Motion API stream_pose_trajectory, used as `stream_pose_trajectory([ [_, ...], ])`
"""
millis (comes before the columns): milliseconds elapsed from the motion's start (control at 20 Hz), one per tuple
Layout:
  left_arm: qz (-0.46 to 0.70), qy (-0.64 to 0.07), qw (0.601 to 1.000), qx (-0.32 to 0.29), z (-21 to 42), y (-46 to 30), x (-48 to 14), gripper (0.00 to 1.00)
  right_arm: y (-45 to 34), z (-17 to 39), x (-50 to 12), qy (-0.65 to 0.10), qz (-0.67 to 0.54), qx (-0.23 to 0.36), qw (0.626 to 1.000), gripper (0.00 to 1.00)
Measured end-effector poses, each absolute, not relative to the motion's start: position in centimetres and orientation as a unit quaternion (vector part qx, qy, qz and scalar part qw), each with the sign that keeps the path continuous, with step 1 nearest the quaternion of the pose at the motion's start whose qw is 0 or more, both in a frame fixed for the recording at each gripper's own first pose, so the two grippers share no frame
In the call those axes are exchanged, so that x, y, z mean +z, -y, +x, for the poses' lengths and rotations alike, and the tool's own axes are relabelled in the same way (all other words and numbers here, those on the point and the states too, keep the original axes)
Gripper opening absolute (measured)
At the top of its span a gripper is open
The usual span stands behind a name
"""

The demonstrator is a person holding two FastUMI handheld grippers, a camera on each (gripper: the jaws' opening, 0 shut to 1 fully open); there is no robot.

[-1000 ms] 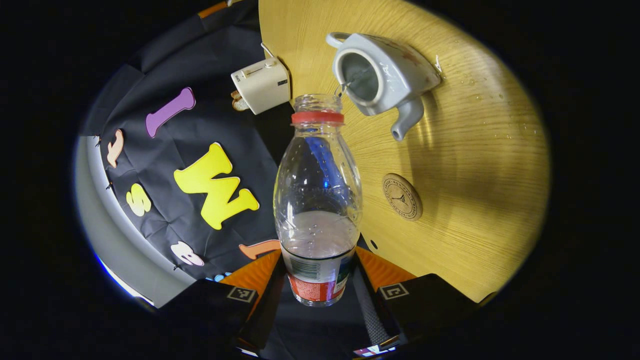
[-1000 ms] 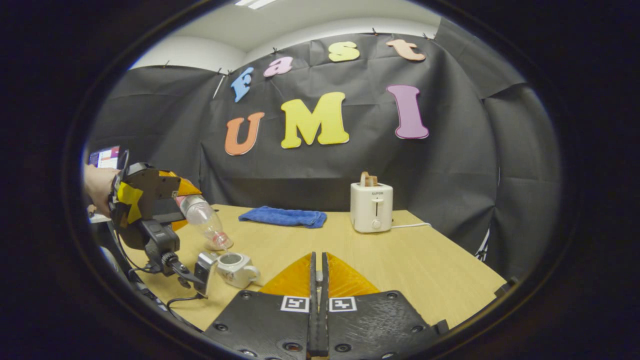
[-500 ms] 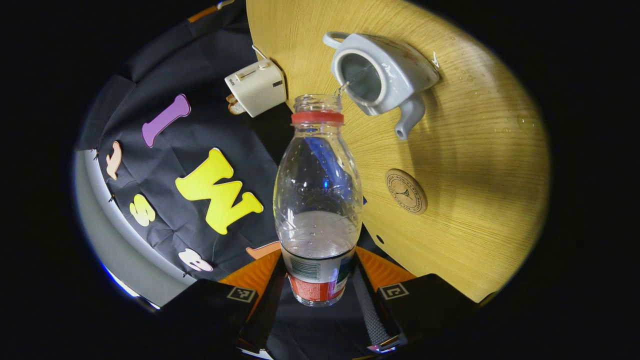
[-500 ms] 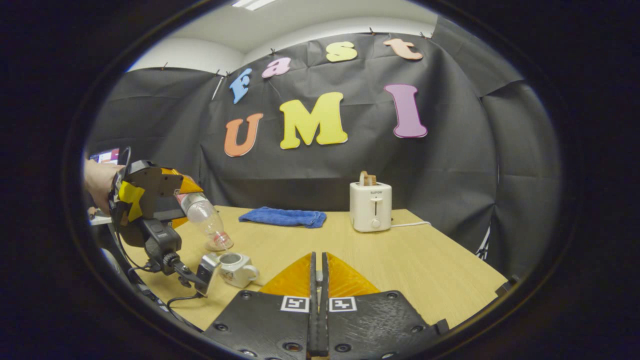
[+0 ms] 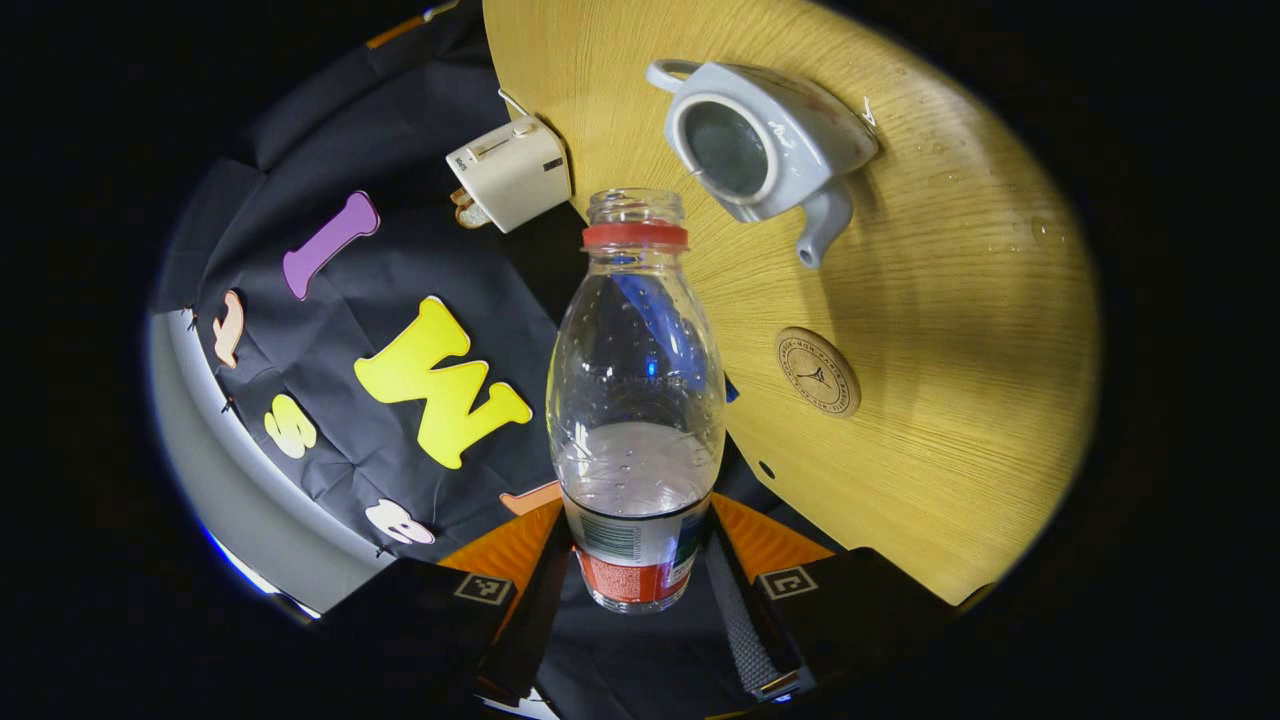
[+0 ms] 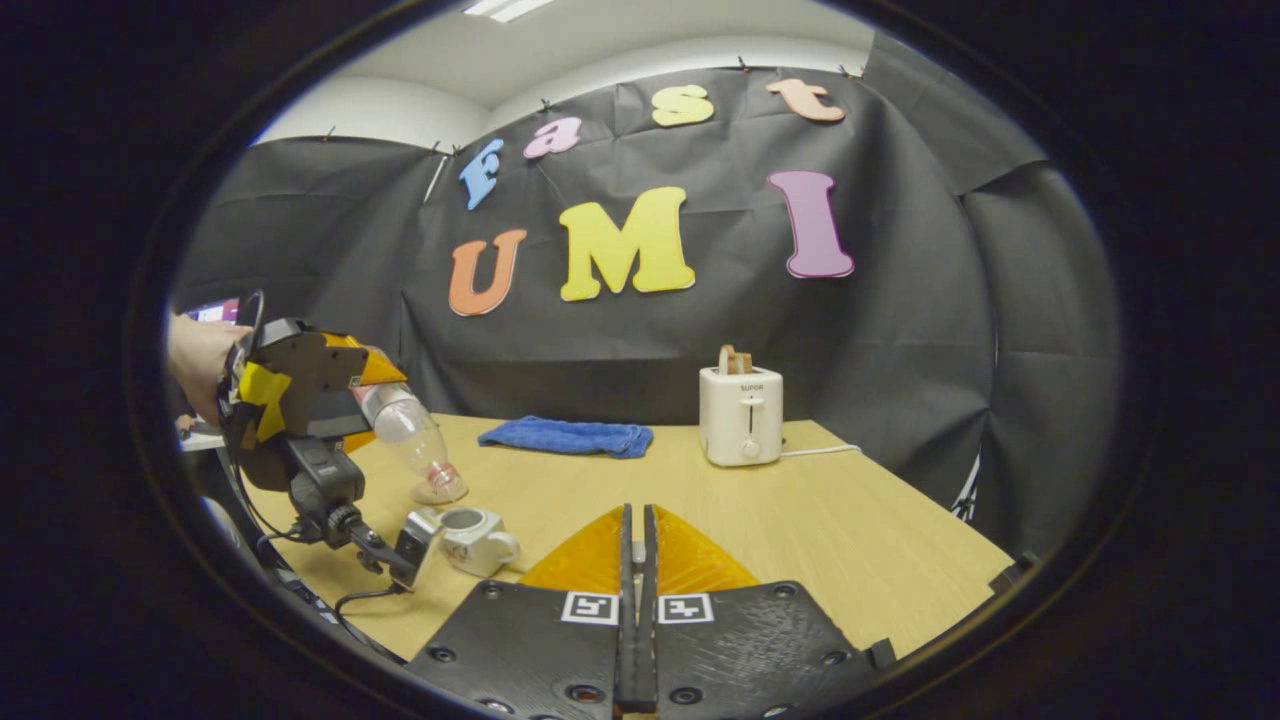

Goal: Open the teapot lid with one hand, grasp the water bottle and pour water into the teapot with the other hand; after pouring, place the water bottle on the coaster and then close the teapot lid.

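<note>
The left gripper [image 5: 640,570] pinches a water bottle [image 5: 637,400] above the open teapot [image 5: 762,140] and coaster [image 5: 818,371]; the right gripper view adds a toaster [image 6: 741,414], a blue cloth [image 6: 566,436] and the right gripper [image 6: 637,560], fingers pressed together.

Right tool [image 6: 637,560] with square tag markings, screws, left tool [image 6: 375,400] trailing cable

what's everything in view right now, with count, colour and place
clear plastic water bottle: 1, red neck ring, uncapped, tilted toward the teapot, part full
grey ceramic teapot: 1, lid off, on the table
round cork coaster: 1, brown, bare, near the teapot
white toaster: 1, far side of the table
blue cloth: 1, beside the toaster
wooden table: 1, light wood
left tongs: 1, shut on the bottle's base
right tongs: 1, shut
hand: 1, holding the left tongs
</note>
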State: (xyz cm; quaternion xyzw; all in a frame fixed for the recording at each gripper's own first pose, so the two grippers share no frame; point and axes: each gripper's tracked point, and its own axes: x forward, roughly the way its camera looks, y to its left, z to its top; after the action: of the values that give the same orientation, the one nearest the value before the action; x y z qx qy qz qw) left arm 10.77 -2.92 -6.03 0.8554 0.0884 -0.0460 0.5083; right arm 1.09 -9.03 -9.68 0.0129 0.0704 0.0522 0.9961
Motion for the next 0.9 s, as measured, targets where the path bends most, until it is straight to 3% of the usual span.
stream_pose_trajectory([
  [550, 0.852, -0.079, 0.515, -0.051, 10.7, 3.4, -5.9, 0.74, 9.1, 1.1, -9.5, -0.069, 0.012, 0.049, 0.996, 0.00],
  [900, 0.784, -0.106, 0.608, -0.069, 10.6, 2.3, -7.2, 0.74, 9.1, 0.9, -8.8, -0.066, 0.010, 0.045, 0.997, 0.00],
])
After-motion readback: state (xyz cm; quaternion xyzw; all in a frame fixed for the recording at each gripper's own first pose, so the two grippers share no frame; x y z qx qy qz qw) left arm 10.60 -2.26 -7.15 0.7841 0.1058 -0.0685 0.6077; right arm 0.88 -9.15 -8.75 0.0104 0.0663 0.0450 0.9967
